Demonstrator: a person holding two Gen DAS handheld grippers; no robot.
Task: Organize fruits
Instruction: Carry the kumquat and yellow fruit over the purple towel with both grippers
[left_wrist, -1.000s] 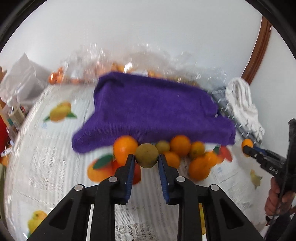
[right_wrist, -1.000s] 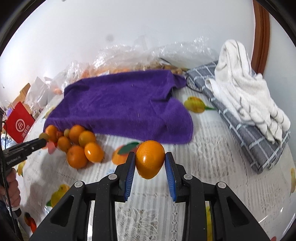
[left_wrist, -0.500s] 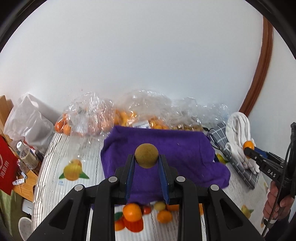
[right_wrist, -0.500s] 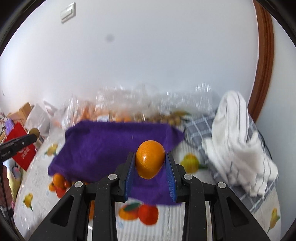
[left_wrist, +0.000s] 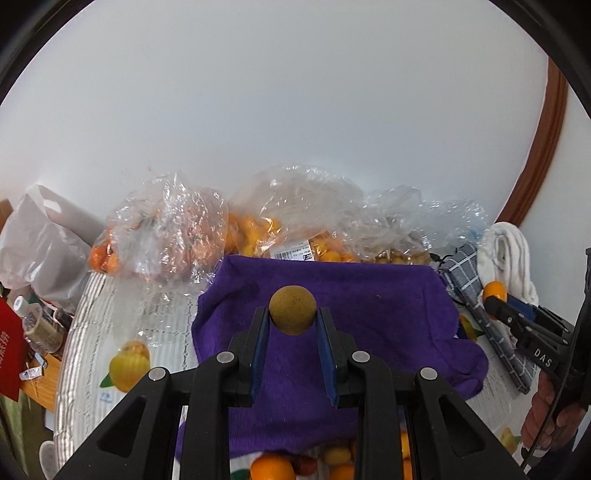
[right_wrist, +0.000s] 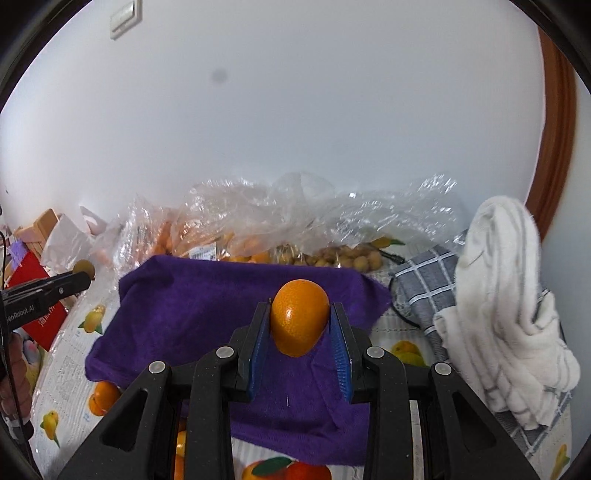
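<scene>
My left gripper (left_wrist: 292, 319) is shut on a small round brownish-green fruit (left_wrist: 292, 311) and holds it above the purple towel (left_wrist: 369, 317). My right gripper (right_wrist: 300, 325) is shut on an orange (right_wrist: 300, 320), held above the same towel (right_wrist: 192, 299). The right gripper with its orange shows at the right of the left wrist view (left_wrist: 496, 295); the left gripper with its fruit shows at the left of the right wrist view (right_wrist: 79, 275). Loose oranges (left_wrist: 273, 467) lie at the towel's near edge.
Clear plastic bags of oranges (left_wrist: 173, 236) and small brown fruits (right_wrist: 347, 256) lie behind the towel by the wall. A grey checked cloth (right_wrist: 424, 284) with a white towel (right_wrist: 506, 291) lies at the right. A white bag (left_wrist: 40, 240) and red box (right_wrist: 35, 295) stand at the left.
Both grippers have lifted off the table with their fruits and now hover over the purple towel; the pile of loose oranges has dropped to the bottom of the views.
</scene>
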